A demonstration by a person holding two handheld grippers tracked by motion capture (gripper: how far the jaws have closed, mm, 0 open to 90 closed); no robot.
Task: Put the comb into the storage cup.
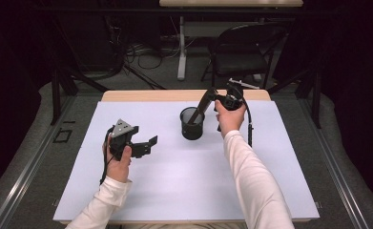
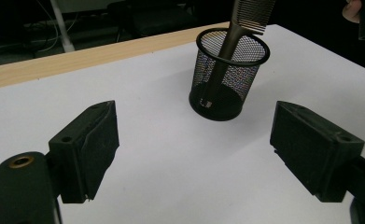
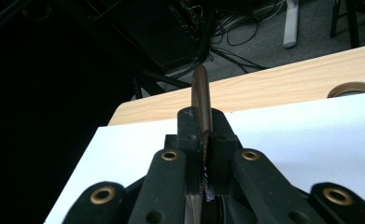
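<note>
Lab: dark frame rig (image 1: 55, 90), floor cables (image 1: 141, 52), folding chair (image 1: 243, 50).

Bright white mat, dark surroundings, soft shadows, slightly blurry

White-topped table (image 1: 174, 191) bears a mesh cup (image 1: 192, 125).

A dark room: black chair (image 1: 243, 50), tangled cables (image 1: 141, 50) on grey floor (image 1: 170, 76).
</note>
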